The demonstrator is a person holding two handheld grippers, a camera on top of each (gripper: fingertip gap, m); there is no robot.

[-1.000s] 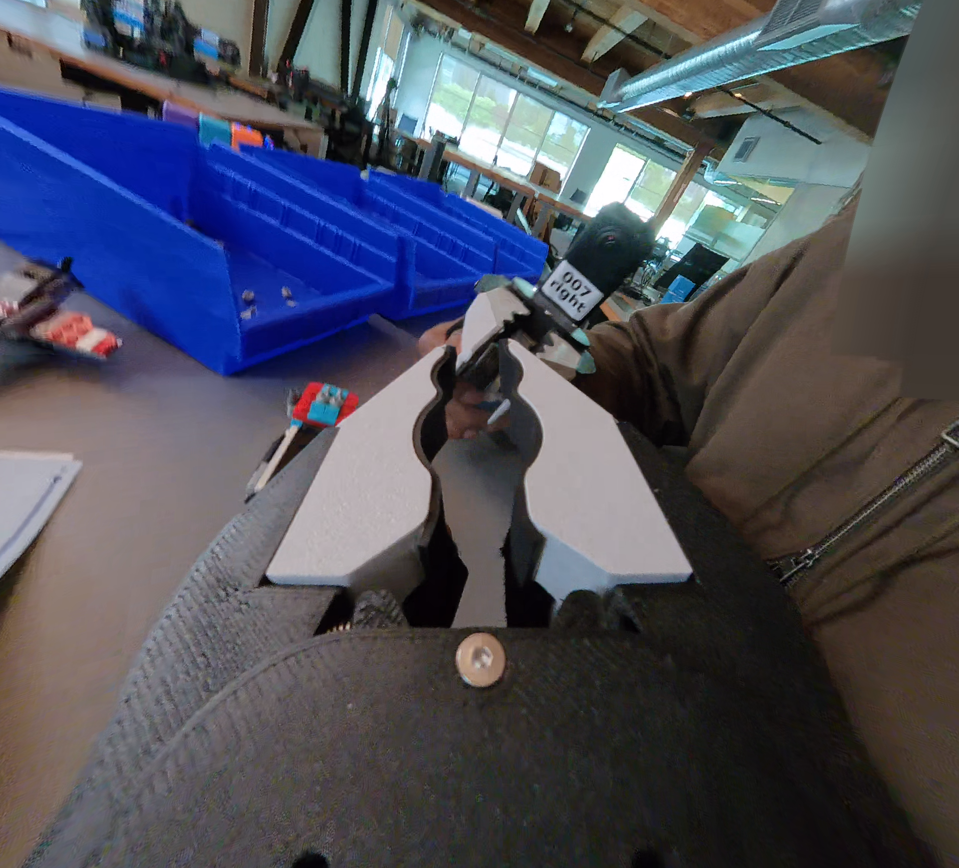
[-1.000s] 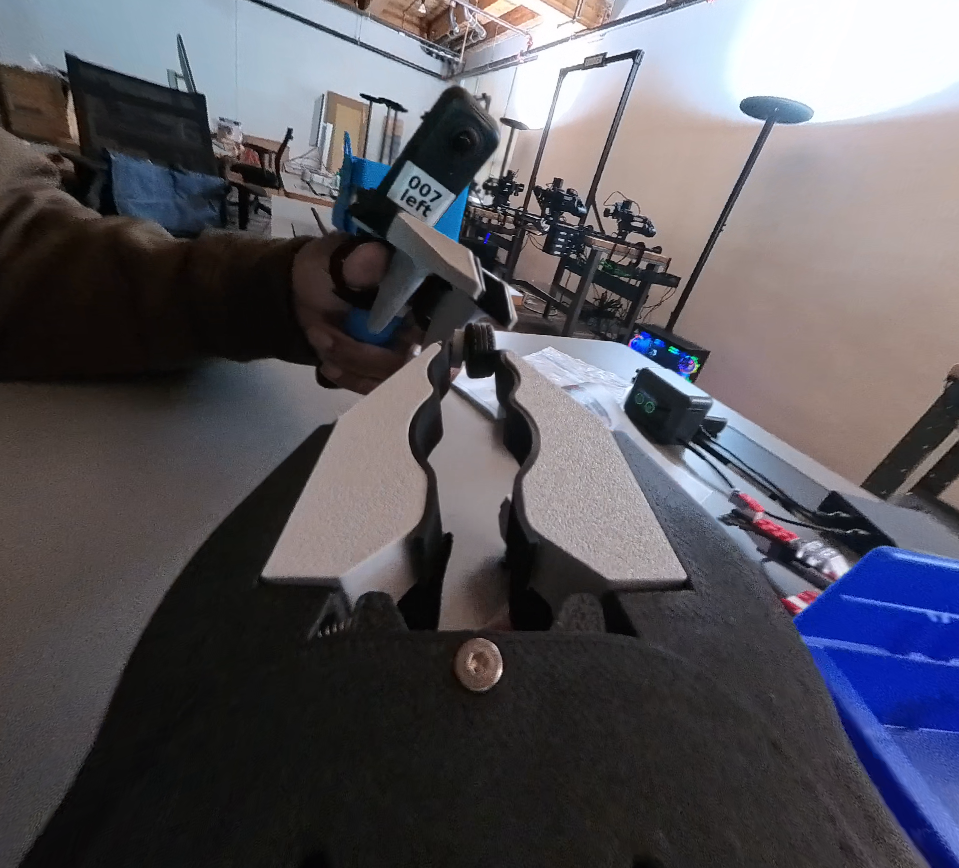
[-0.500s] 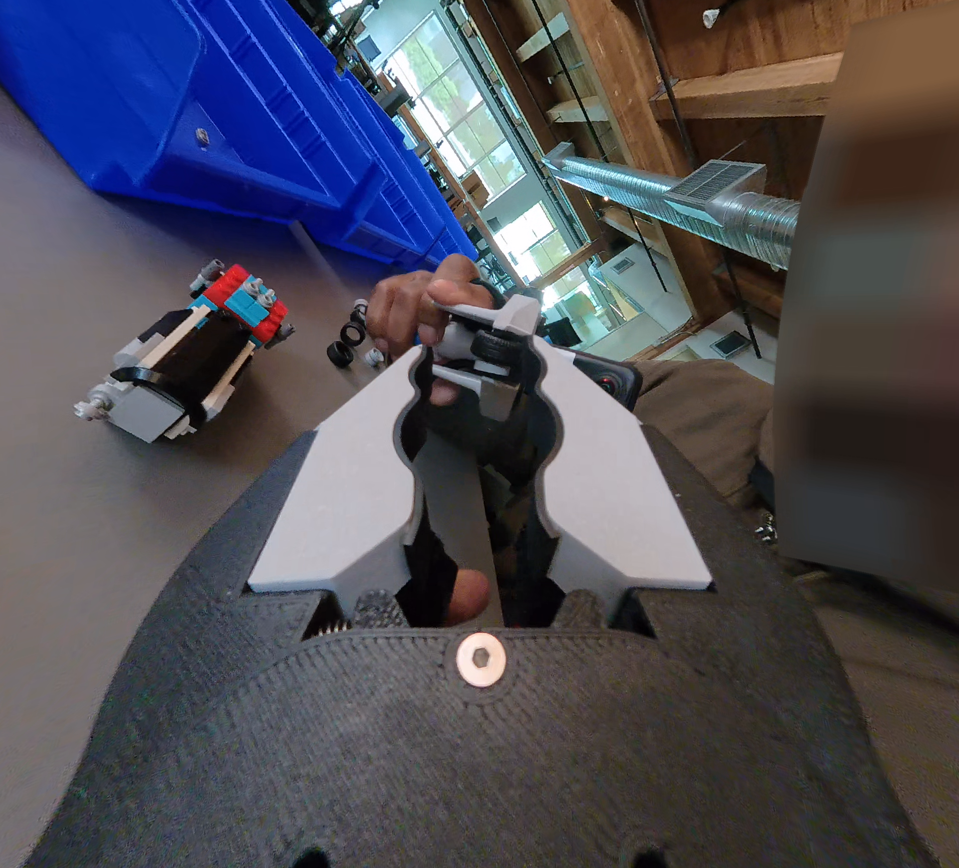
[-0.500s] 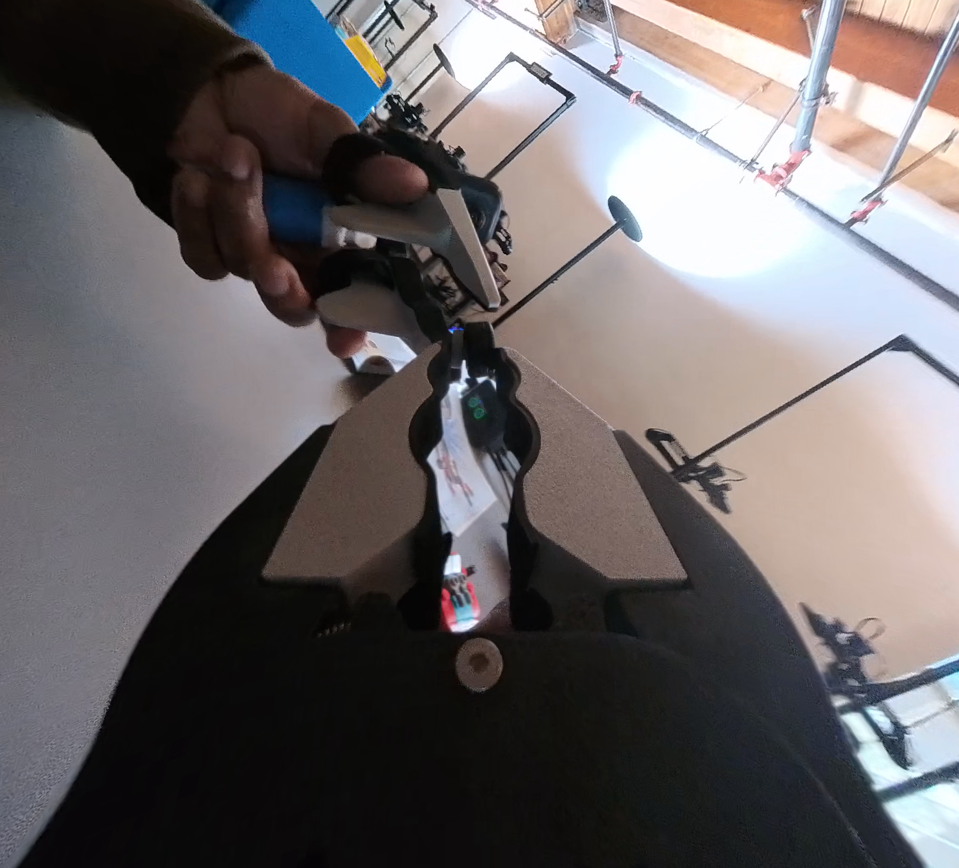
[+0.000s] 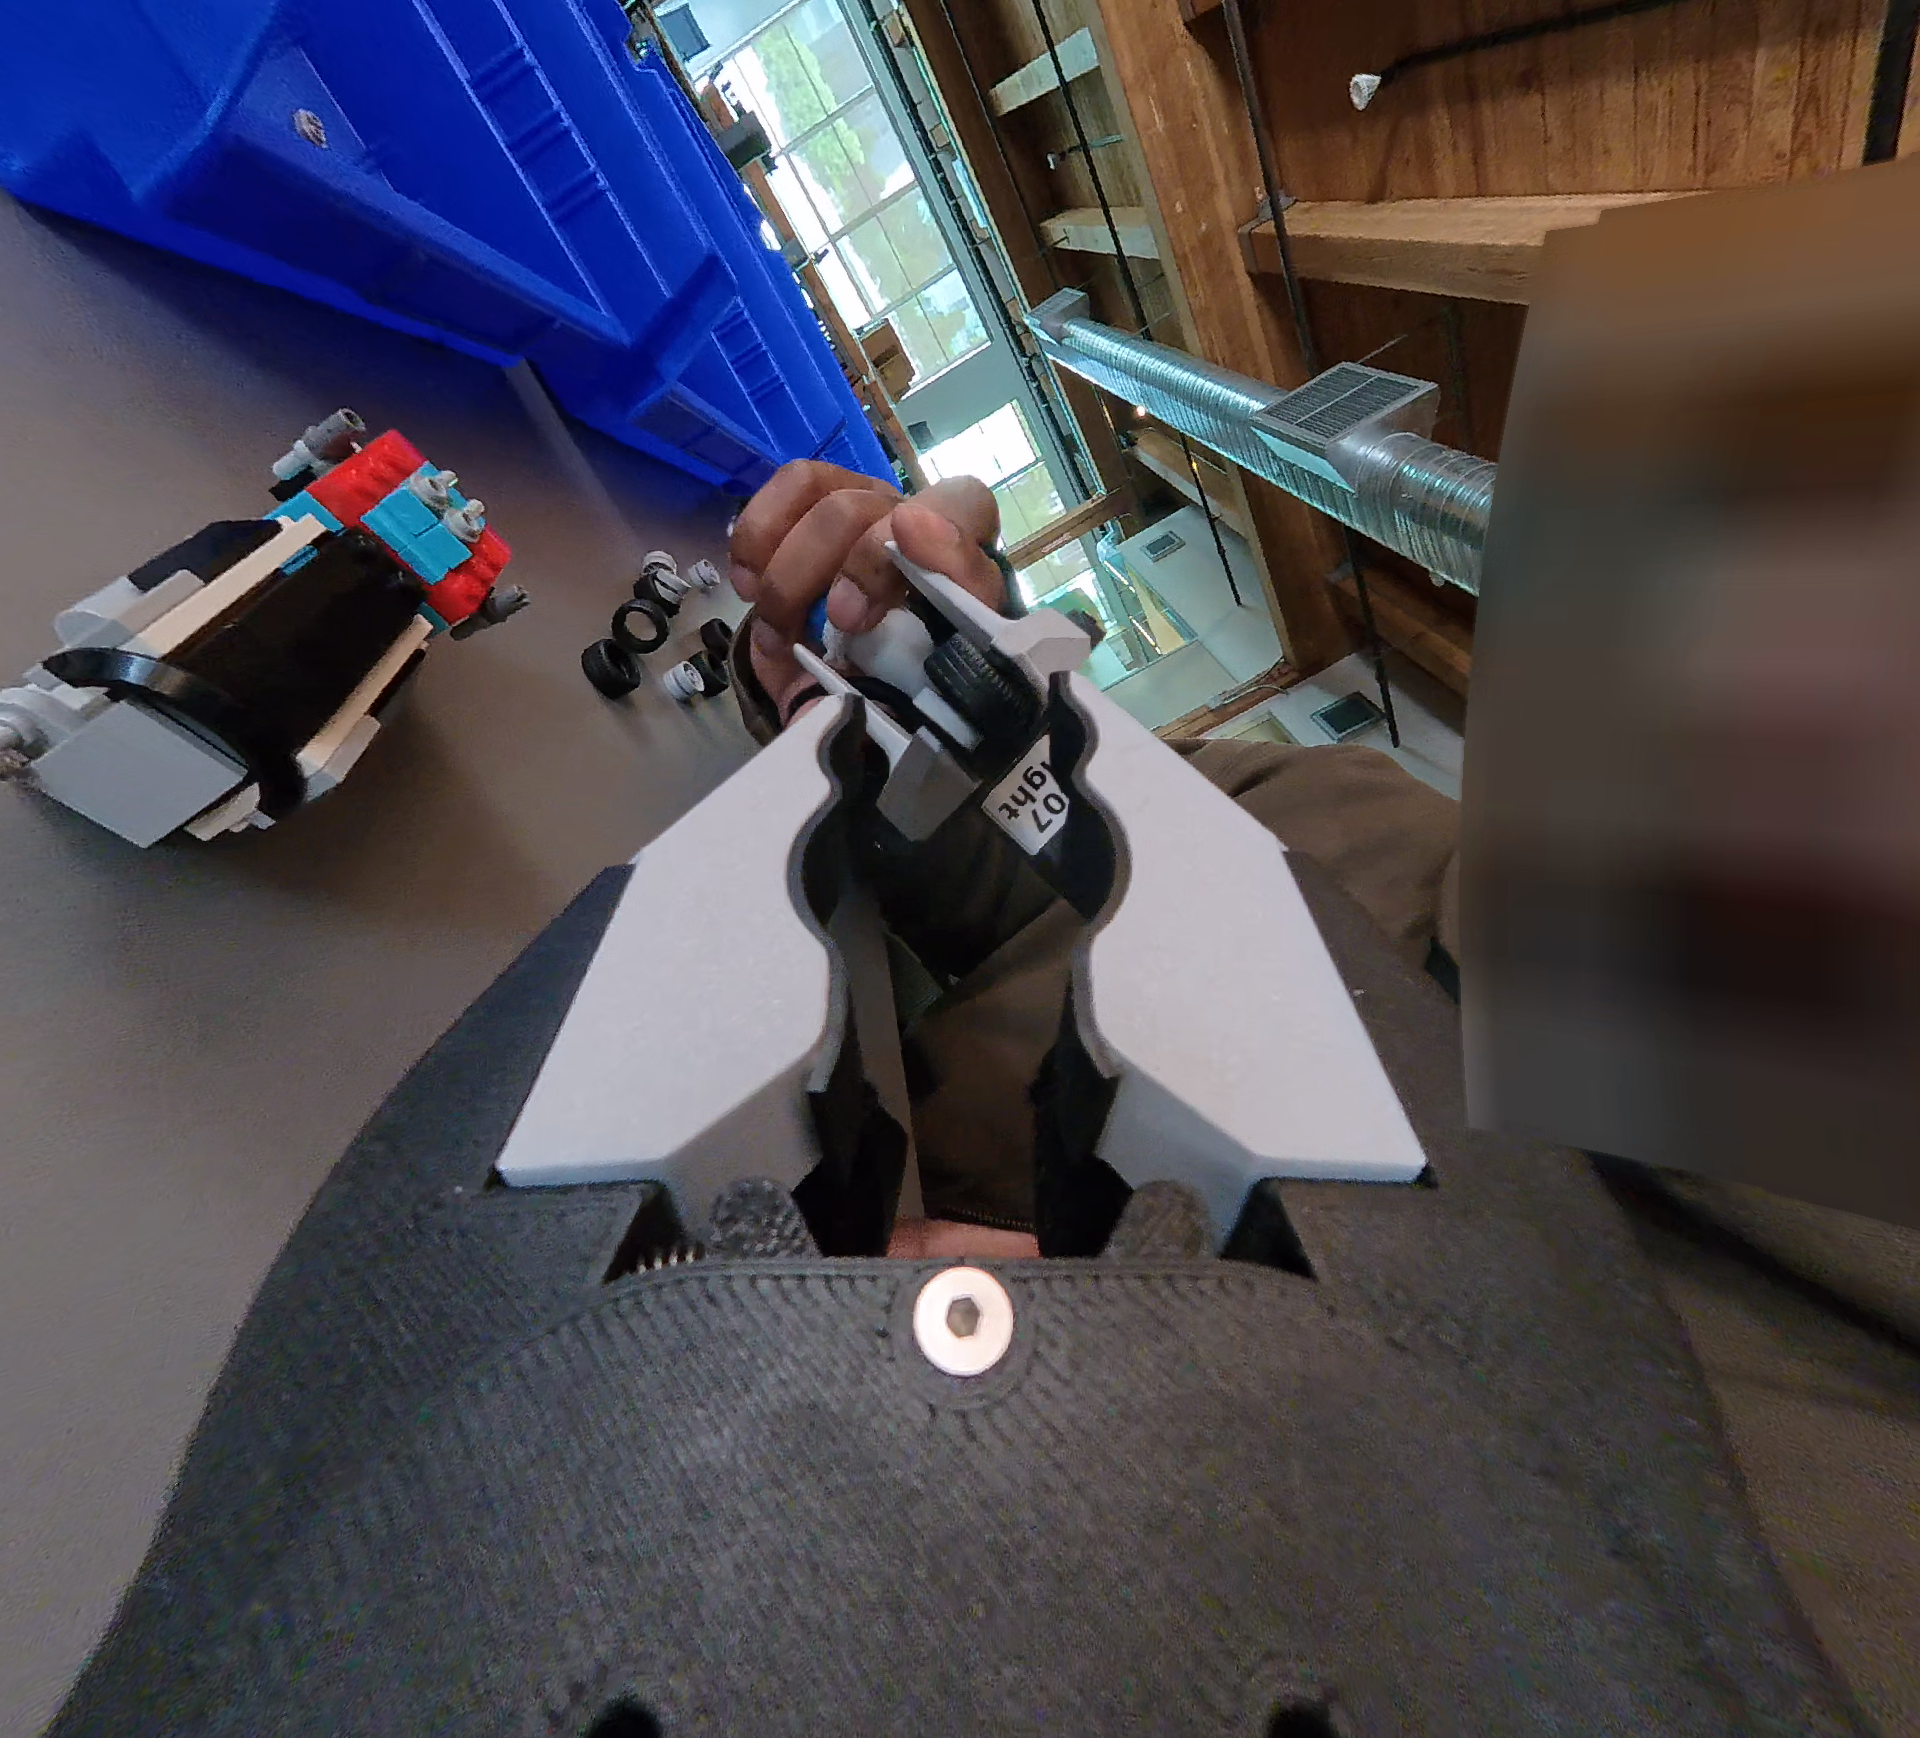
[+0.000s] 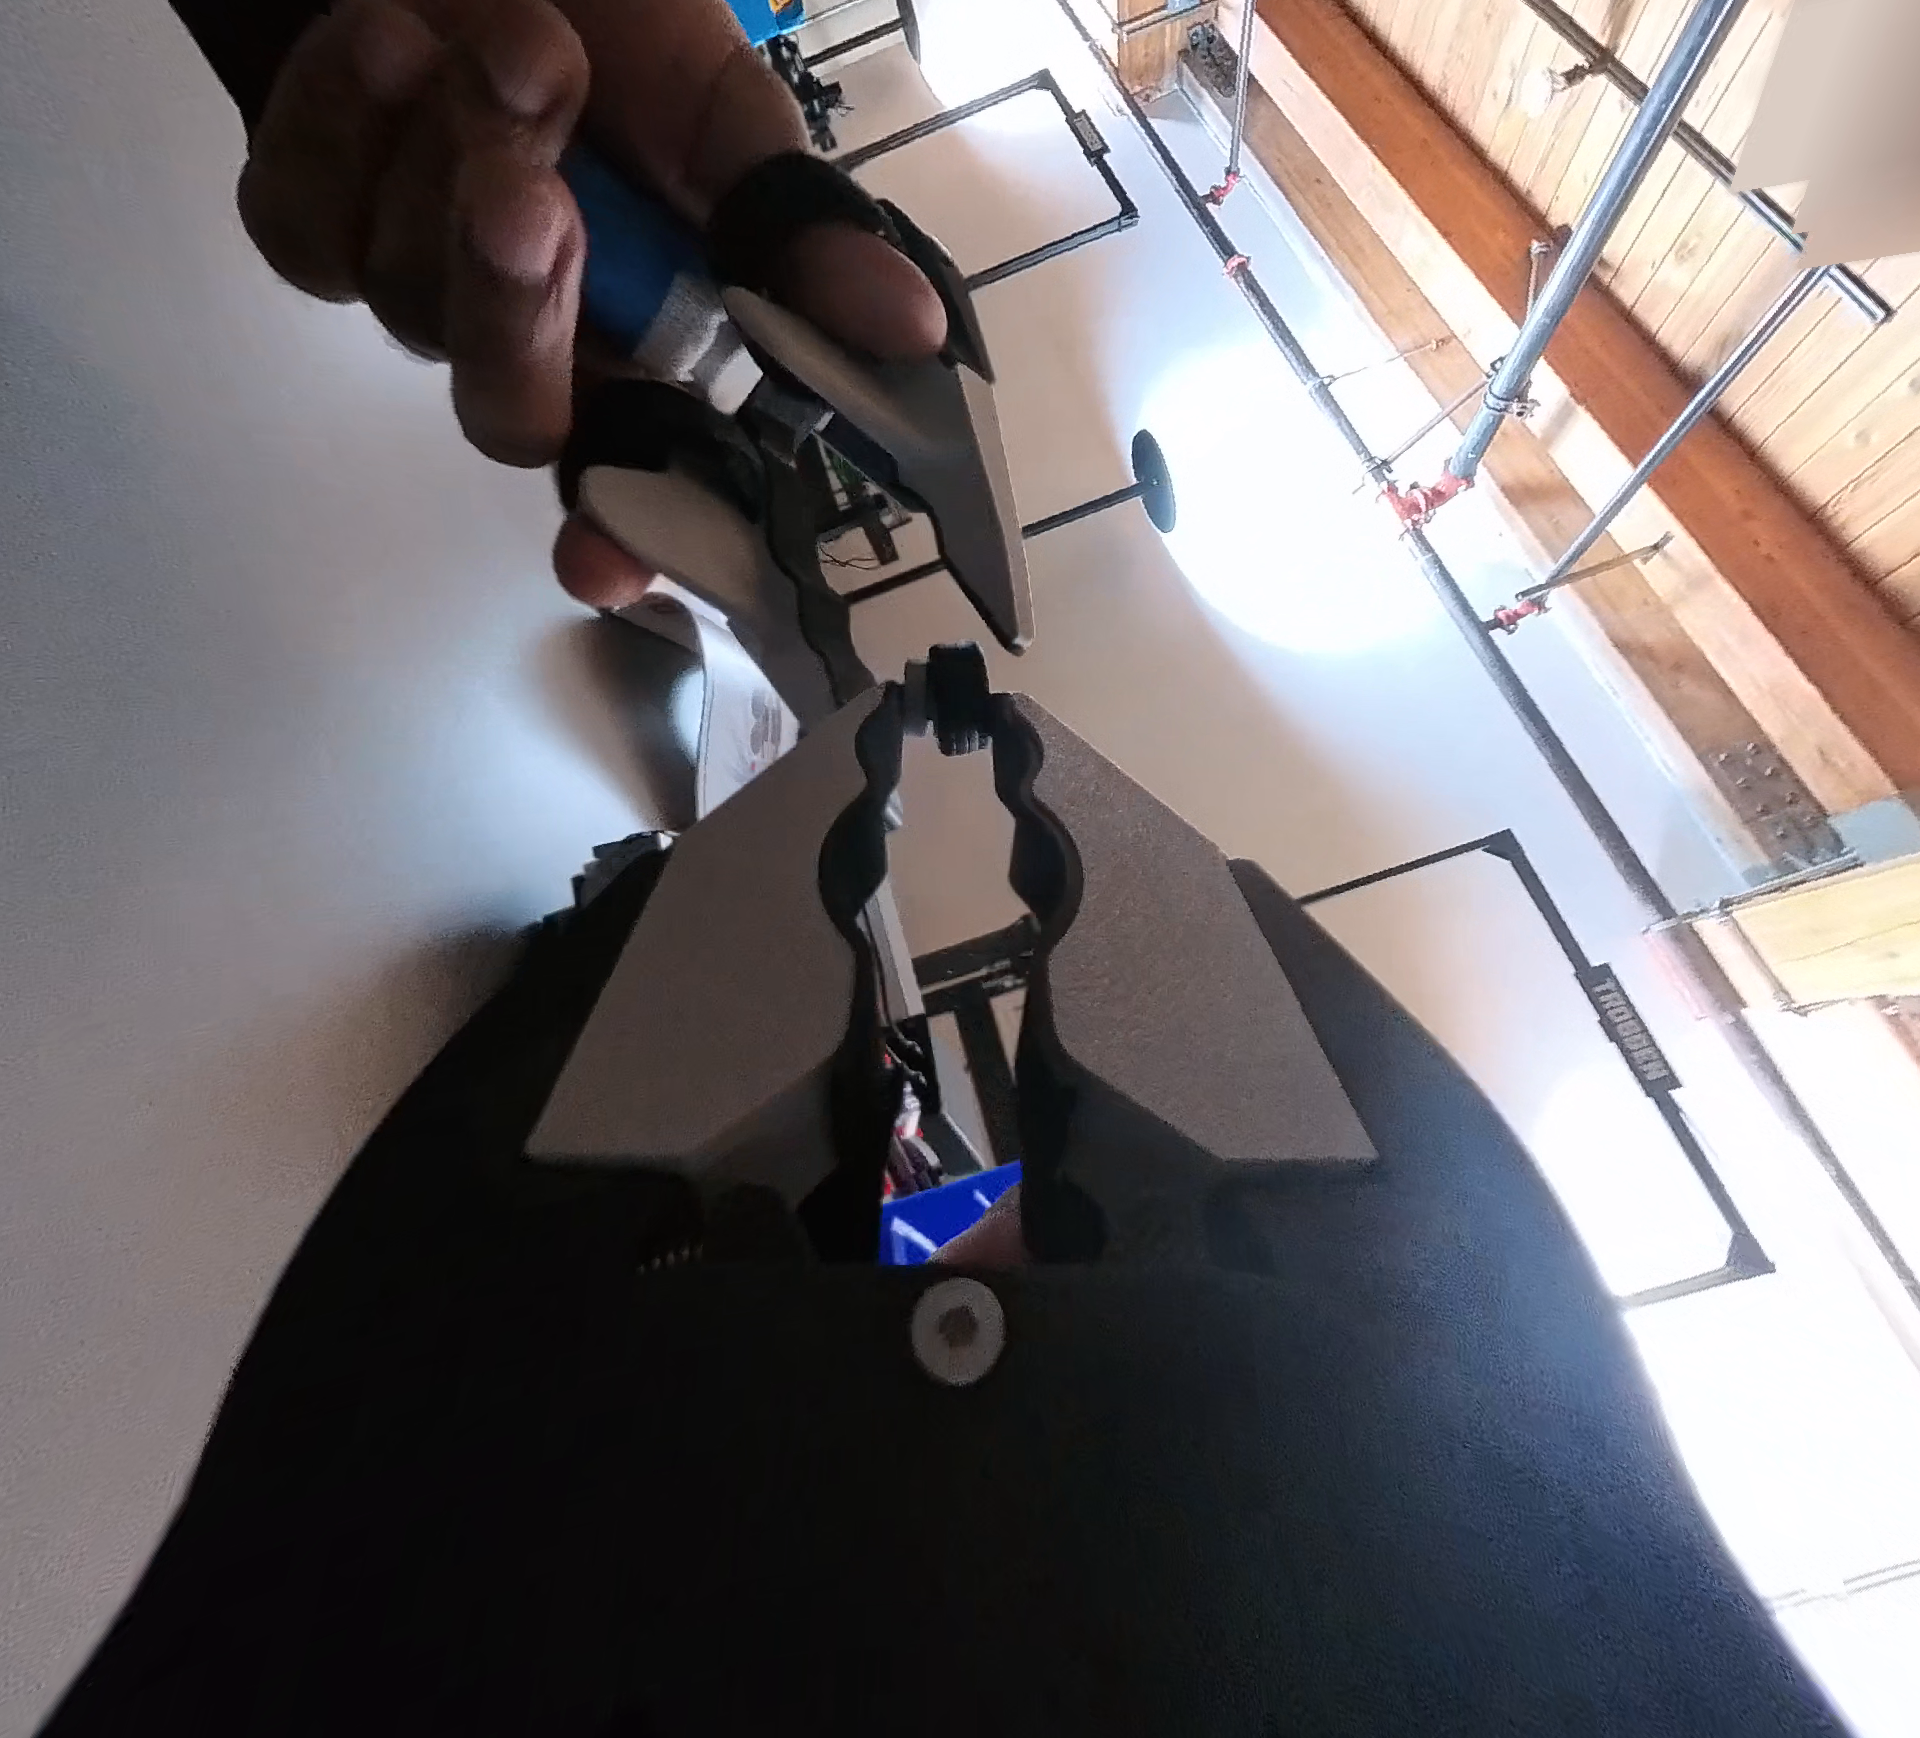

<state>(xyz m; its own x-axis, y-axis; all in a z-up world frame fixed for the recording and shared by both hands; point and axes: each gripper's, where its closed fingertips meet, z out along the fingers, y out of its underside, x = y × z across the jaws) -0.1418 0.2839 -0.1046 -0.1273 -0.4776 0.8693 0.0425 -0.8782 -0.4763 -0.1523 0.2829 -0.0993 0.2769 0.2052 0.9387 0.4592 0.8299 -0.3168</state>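
My right gripper (image 6: 948, 706) is shut on a small black toy wheel with a light hub (image 6: 954, 696), held up in the air. In the left wrist view this wheel (image 5: 971, 673) sits between the right gripper's grey fingers (image 5: 997, 623). My left gripper (image 5: 956, 701) is open, its tips on either side of the wheel and the right gripper's tips without pressing on them. In the right wrist view the left gripper (image 6: 925, 660) shows with its fingers spread just above the wheel. A toy car body (image 5: 260, 639) of red, teal, black and grey bricks lies on the table to the left.
Several loose black tyres and grey hubs (image 5: 644, 639) lie on the dark table (image 5: 312, 961) between the car body and the grippers. Blue bins (image 5: 364, 78) stand along the far edge. A hand (image 6: 468, 161) holds the left gripper. A printed sheet (image 6: 748, 722) lies behind. The grippers are tip to tip, or close to it.
My left gripper's jaws have opened wider than a second ago. Both grippers have rolled and tilted upward. The right gripper has kept the wheel in its grasp throughout.
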